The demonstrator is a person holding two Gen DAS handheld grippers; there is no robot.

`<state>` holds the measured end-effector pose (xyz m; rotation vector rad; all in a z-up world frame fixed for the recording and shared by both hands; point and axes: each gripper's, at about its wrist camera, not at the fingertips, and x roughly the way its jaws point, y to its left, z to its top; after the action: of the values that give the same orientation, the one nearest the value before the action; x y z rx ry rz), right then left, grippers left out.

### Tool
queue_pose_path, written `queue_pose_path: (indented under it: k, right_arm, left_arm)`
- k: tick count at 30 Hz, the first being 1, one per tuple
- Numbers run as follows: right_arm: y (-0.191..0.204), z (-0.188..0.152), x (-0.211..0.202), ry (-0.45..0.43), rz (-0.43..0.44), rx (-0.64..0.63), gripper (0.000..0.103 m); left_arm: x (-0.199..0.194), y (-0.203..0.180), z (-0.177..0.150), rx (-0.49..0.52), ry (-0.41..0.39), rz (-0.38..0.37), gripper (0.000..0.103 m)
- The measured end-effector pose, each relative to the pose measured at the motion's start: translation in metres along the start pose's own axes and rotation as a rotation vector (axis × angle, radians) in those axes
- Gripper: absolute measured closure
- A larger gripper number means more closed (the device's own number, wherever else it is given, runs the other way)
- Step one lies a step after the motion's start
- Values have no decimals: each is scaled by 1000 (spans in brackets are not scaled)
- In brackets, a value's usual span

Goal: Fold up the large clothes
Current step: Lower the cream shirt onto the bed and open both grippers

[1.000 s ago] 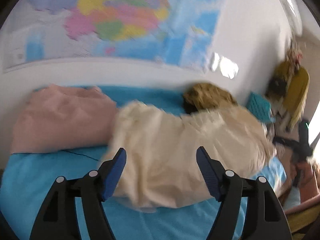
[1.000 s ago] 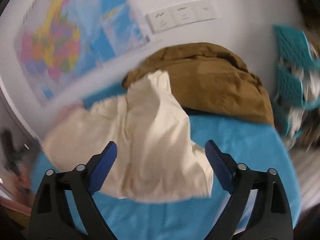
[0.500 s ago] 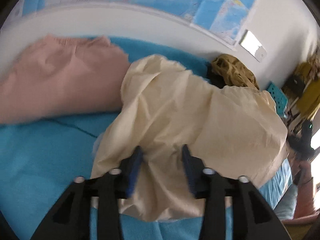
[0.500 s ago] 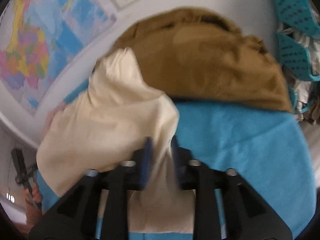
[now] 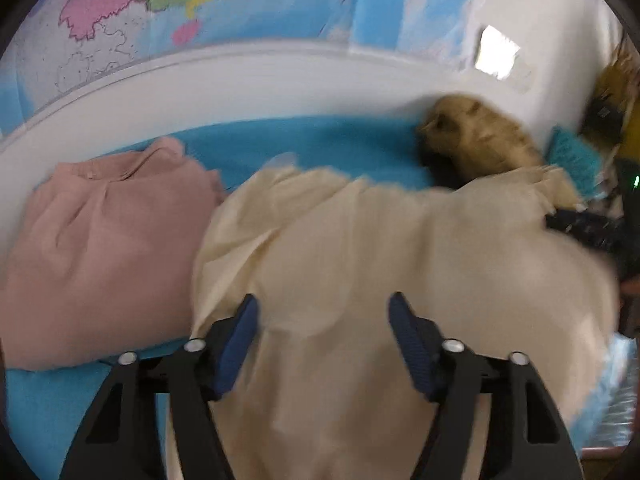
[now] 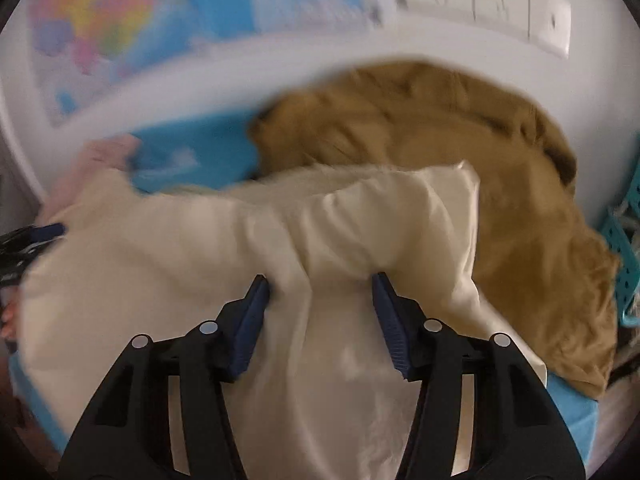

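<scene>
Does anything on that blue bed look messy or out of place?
Yes: the cream garment lies rumpled, its far edge draped over the crumpled brown garment by the wall. The pink garment looks loosely folded.

A home bedroom is suggested: a blue bedsheet (image 5: 320, 140) is strewn with clothes, a colourful wall map (image 5: 240, 0) is hung above, and wall sockets (image 6: 500, 8) are mounted beside it.

The left claw (image 5: 323, 316) stands open over the cream garment (image 5: 400, 264), its blue pads spread apart above the cloth. To its left lies a pink garment (image 5: 100, 248) on the blue bed sheet (image 5: 320, 144); ahead to the right sits a tan garment (image 5: 480, 140).
</scene>
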<state>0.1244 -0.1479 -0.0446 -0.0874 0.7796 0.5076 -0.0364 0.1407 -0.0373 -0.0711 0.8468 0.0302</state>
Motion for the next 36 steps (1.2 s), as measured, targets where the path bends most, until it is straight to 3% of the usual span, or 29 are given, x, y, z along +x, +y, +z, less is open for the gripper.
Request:
queue_pose_path:
  k: [2,7,11,14,16,17,19,22,27,30,32,36]
  right_arm:
    - [-6,-2,3,37,23,34,51]
    - [11,-4,-49,-61,51,1,46]
    - [56,0,-76,-127,169,-102,45]
    - [86,2,-63,-110,219,-164,42]
    - [98,3,-39,-73,175,-199,41]
    - [99,1,-22,-44,128,-205,41]
    - [91,-4,6,-10,127,-171,42]
    - [88,-8,17,-14,114,-163,42]
    - [89,-15,-3,-39,109,-164,41]
    - [84,-22,-37,-103,154,-142,37]
    - [82,-30,-56,-128,206,-129,36]
    - [68,-45,-45,-76,202,-85,36]
  left_arm:
    - [3,6,-2,-9,2,-12,42]
    - [-10,5,3,-11,-19,-32,39]
    - [-9,3,7,-13,-28,-12,39]
    - [-10,-3,8,-18,-40,-17,39]
    - [-16,-13,11,7,-65,-27,38]
    - [-19,-19,12,28,-77,-21,38]
    - [-20,-27,13,44,-81,-32,36]
    - [-13,-35,13,57,-65,-19,36]
    - [-12,-34,8,30,-47,-24,36]
    - [-18,-35,5,34,-60,-21,36]
    - [-23,-37,2,49,-70,-33,30]
    - [-14,-37,-7,60,-43,-46,28]
